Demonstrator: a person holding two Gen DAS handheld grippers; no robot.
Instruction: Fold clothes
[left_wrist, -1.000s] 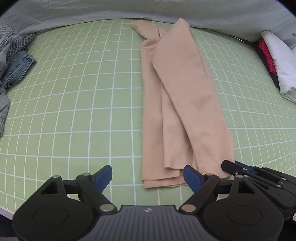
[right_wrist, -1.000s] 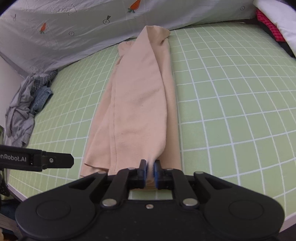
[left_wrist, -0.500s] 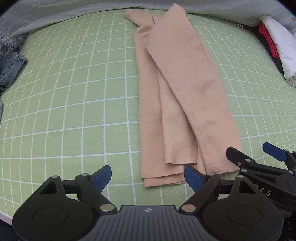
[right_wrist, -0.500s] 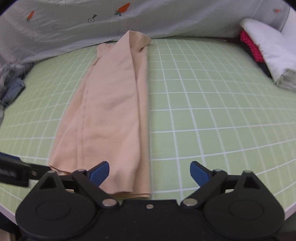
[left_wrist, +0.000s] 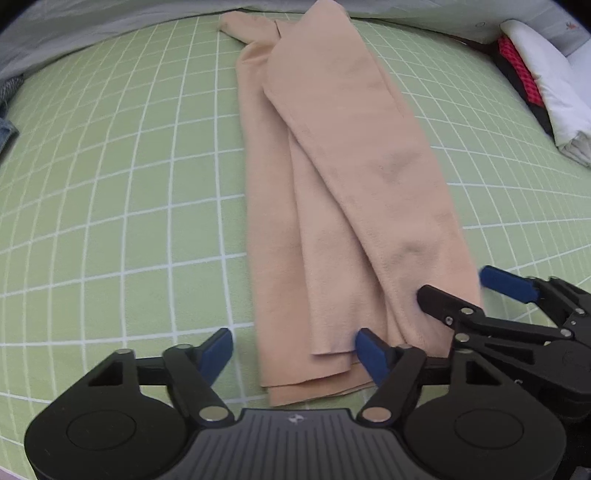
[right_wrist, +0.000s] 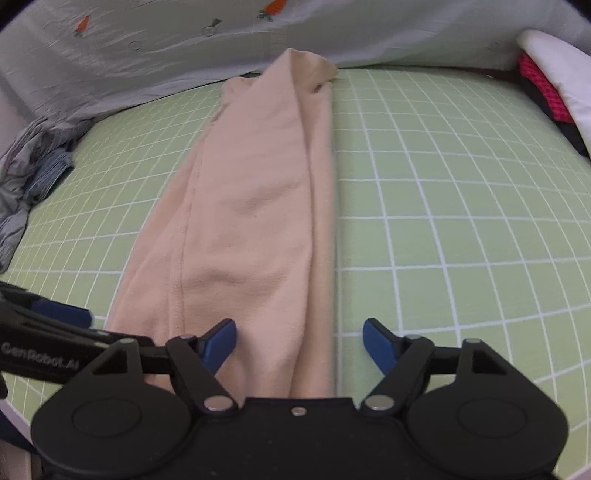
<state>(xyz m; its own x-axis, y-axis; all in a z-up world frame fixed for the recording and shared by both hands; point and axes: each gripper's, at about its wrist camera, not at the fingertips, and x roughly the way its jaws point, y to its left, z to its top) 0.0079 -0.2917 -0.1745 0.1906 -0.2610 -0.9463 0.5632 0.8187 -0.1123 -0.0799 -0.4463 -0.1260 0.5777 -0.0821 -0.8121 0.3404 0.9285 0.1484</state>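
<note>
On the green grid mat (left_wrist: 110, 184), folded beige garment (left_wrist: 343, 206), near end between both spread hand-held grippers

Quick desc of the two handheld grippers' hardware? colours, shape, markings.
Both match: the left gripper and right gripper are matte black, each with two round hubs, angled linkage arms with silver pivot pins, and blue fingertip pads. The left body is ribbed with a small logo; its side reads "GenRobot.AI" in the right wrist view. No cables or sleeves visible.

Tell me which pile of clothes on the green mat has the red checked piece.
The pile at the mat's right edge: red checked fabric under a white garment. The pile at the left edge is grey and blue denim; the beige garment lies in the middle.
</note>
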